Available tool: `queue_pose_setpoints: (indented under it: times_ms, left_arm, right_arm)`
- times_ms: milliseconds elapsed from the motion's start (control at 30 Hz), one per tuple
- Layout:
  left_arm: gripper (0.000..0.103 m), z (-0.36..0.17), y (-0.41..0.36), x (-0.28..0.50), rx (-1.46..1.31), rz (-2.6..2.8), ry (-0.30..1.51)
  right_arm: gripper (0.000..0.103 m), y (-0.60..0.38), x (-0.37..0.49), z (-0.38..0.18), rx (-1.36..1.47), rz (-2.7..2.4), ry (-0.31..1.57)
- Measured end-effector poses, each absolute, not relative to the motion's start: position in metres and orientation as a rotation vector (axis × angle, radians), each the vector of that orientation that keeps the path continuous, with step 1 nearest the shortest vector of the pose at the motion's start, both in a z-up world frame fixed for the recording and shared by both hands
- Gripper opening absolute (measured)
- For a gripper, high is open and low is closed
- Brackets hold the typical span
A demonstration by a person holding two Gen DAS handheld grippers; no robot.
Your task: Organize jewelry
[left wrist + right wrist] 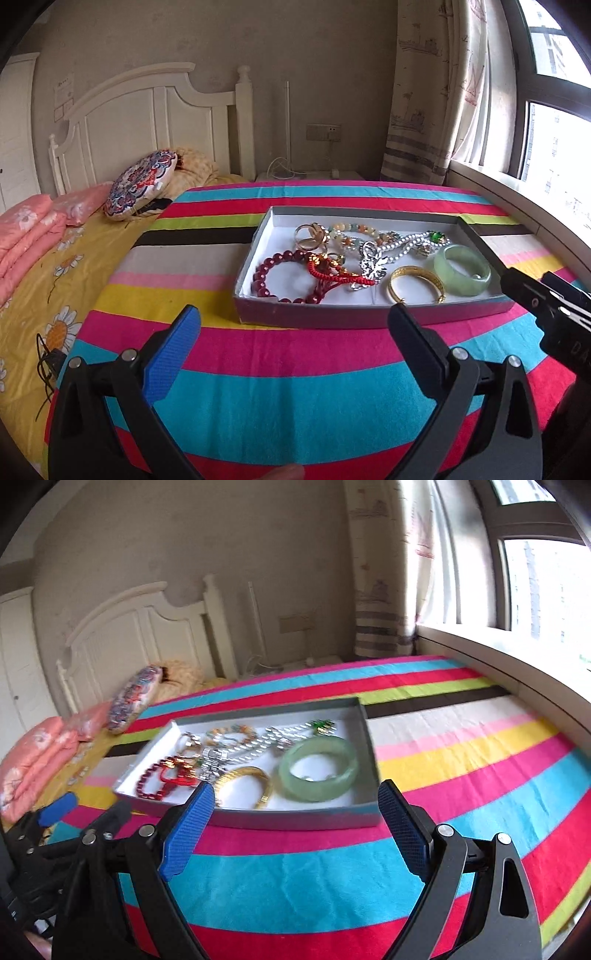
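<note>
A shallow grey box [354, 317] [295, 818] with a white inside lies on a striped cloth. In it are a green jade bangle [462, 274] [318, 768], a gold bangle [416, 282] [246, 780], a dark red bead bracelet [273, 275] [151, 781], a red cord piece [334, 273], a silver chain [373, 264] and pale bead strands. My left gripper [293, 321] stands open just short of the box's near wall, nothing between its fingers. My right gripper [297, 795] is open too, at the same wall in front of the bangles.
The striped cloth [295, 387] covers a table beside a bed with a yellow flowered sheet [48, 280], pink folded bedding [26, 236] and a round patterned cushion [140, 190]. A window sill [517, 664] and curtain run along the right. The right gripper's body [546, 302] shows at the right edge.
</note>
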State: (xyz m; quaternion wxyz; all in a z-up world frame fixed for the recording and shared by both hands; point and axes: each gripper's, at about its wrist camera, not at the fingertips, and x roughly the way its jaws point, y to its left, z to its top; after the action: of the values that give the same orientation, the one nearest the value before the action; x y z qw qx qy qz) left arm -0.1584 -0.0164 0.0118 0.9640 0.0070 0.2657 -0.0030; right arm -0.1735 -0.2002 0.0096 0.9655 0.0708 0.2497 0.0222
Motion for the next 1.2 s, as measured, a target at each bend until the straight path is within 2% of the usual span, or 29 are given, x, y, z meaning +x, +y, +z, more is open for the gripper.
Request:
queue_pose_setpoints:
  times_ms: [300, 1200]
  left_arm:
    - [0.101, 0.013, -0.014, -0.162, 0.007, -0.002, 0.52]
    - [0.101, 0.013, -0.018, -0.164, 0.023, 0.008, 0.513]
  right_arm:
    - [0.087, -0.182, -0.175, 0.004, -0.02, 0.01, 0.55]
    - [0.087, -0.195, -0.173, 0.002, 0.023, 0.032, 0.573]
